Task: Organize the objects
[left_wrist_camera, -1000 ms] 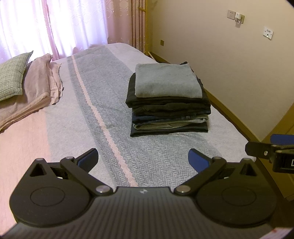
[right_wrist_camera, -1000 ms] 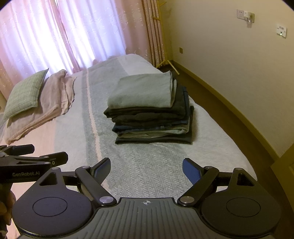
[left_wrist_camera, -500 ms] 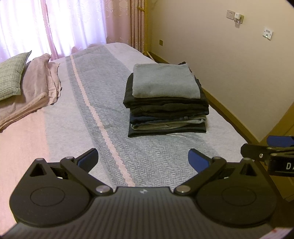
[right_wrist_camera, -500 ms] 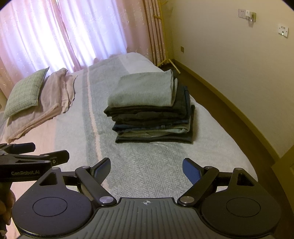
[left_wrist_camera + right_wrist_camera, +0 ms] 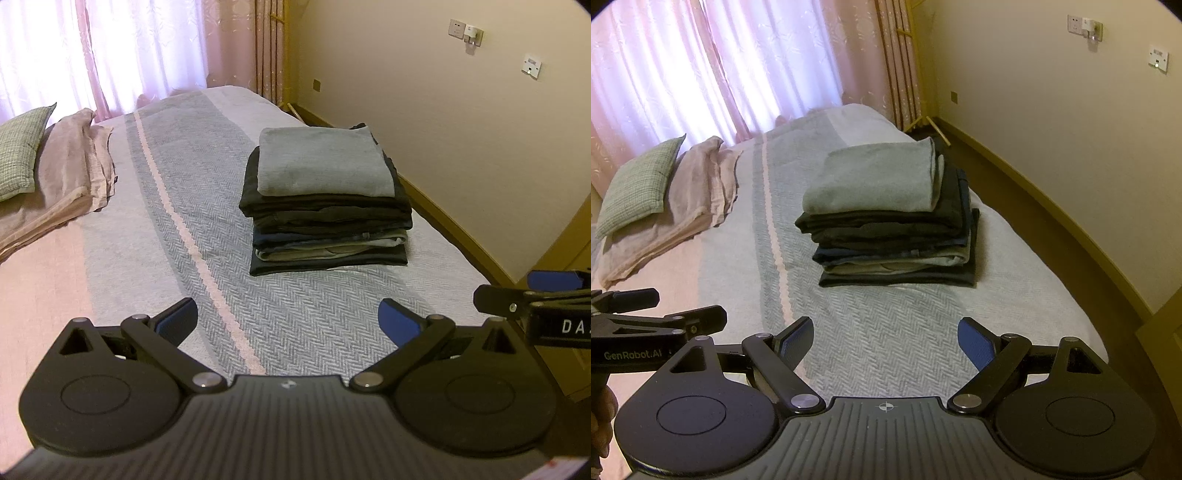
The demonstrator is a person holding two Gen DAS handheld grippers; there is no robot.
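Ahead of your left hand-held gripper [image 5: 288,317] and right hand-held gripper [image 5: 885,341], both spread wide and empty, a squared stack of folded clothes [image 5: 327,210] sits on the herringbone-weave bed [image 5: 177,221].

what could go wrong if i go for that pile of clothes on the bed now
The stack of folded clothes is tall, and its layers are uneven, so a pinch on one side may tip it or drag the layers apart.
The grey towel lies loose on top and could slide off.
The stack sits near the bed edge on the wall side, so a push may send pieces to the floor.
The left gripper and right gripper are both open, short of it.
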